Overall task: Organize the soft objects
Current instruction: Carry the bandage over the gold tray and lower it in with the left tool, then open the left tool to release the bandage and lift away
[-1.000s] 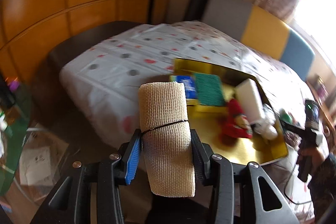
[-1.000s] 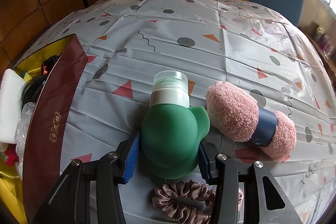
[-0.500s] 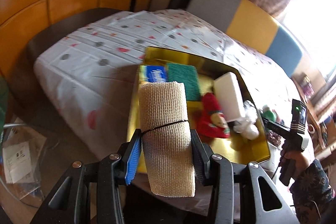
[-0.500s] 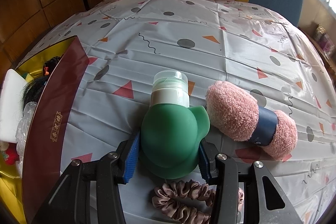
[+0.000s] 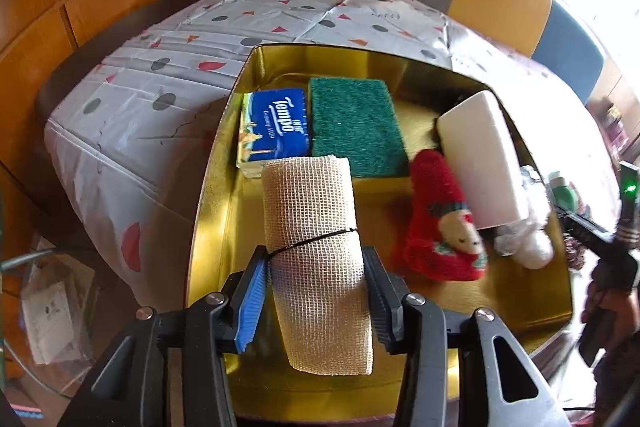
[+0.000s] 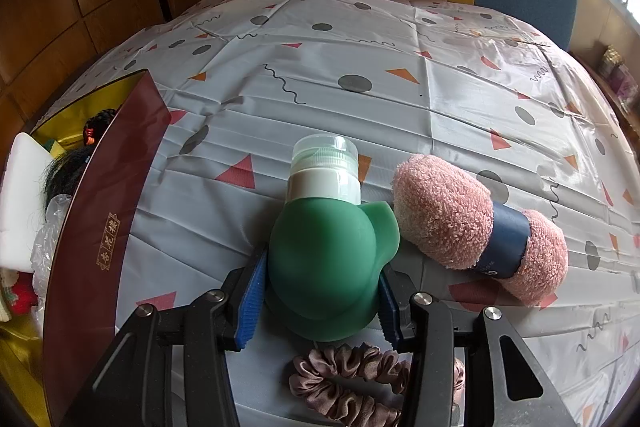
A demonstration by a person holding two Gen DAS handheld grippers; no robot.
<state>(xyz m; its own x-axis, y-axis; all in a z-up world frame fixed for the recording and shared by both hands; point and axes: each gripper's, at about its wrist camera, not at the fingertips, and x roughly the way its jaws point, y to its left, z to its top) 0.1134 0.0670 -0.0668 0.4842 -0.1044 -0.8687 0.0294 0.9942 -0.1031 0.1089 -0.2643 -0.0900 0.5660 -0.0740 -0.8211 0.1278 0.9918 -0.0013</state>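
Over the patterned tablecloth, right hand-held gripper clamps a green bottle; left hand-held gripper is opening around a mesh roll.

Black left gripper, blue ribbed pads, silver screws

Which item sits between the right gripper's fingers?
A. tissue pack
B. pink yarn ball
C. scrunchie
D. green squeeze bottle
D: the green bottle sits between the right gripper's pads, while the yarn and scrunchie lie loose on the tablecloth.
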